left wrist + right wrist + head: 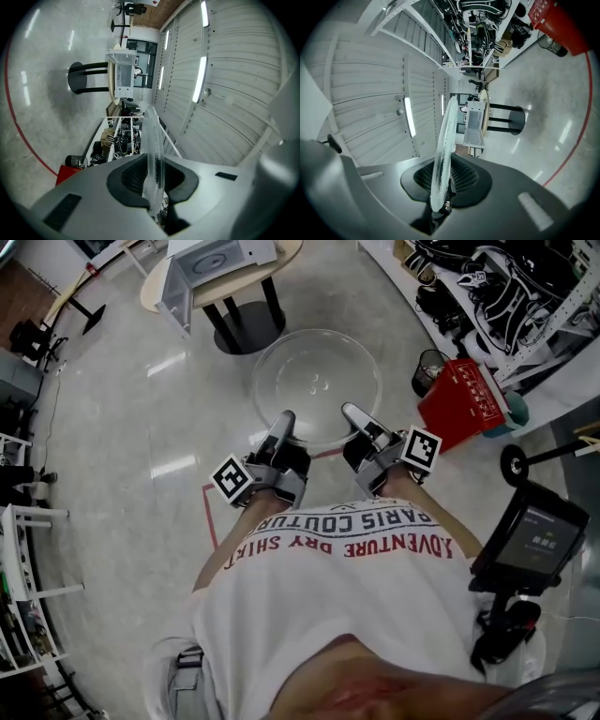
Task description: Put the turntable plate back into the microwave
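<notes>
A round clear glass turntable plate (317,383) is held level above the floor, in front of the person. My left gripper (284,424) is shut on its near left rim and my right gripper (354,417) is shut on its near right rim. In the left gripper view the plate (153,154) shows edge-on between the jaws, and in the right gripper view the plate (443,145) does the same. The white microwave (217,261) stands on a round table (292,251) ahead, door (175,294) swung open. It also shows as a small microwave (123,75) far off and as a microwave (474,123) beyond the plate.
The table rests on a black pedestal base (247,329). A red crate (463,401) and a black bin (429,372) sit on the floor at the right, beside cluttered shelves (497,287). A stand with a screen (530,540) is close at the right. White racks (23,568) line the left.
</notes>
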The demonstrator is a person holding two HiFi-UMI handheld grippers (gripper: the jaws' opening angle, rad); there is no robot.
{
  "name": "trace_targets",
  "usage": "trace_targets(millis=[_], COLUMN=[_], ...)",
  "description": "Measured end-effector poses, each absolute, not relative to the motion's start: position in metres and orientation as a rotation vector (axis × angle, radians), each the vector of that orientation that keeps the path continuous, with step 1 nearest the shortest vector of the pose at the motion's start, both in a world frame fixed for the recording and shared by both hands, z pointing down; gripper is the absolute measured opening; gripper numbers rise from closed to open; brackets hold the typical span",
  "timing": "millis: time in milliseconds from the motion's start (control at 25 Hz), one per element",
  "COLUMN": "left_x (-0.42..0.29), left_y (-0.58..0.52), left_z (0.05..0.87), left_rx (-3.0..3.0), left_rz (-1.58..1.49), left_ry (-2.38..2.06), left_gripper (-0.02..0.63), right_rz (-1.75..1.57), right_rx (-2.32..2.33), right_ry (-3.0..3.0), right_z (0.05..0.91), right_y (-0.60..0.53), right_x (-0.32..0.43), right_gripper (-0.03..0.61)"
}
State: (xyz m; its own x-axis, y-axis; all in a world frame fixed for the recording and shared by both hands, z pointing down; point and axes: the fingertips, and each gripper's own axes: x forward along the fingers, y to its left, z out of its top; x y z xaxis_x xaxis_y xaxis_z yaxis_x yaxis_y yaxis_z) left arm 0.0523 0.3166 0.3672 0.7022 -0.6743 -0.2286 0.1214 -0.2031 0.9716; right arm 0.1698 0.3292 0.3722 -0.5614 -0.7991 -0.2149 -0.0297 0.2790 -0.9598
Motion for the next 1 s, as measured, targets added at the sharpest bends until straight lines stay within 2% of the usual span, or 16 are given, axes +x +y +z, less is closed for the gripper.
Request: trace_targets(millis=[560,840,1000], left_x=[0.1,0.113,0.073], left_y=[0.201,0.06,-0.024], left_z=[0.384,0.409,0.407], left_rx=[1.618,1.596,1.582], left_rz=[-0.734,-0.714,-0.745], left_ry=[-0.426,-0.442,-0.475], left_gripper=[0.037,0.037,0.037], right_rz=[-1.345,-1.373,-1.384], right_rx=[-0.78,-0.815,-0.783], right_ry=[1.794,1.785,1.804], right_z=[0.389,0.415,0.412], right_y=[0.217,0.077,-0.011], right_x=[0.216,0.23,0.19], right_gripper=[0.03,0.029,0.029])
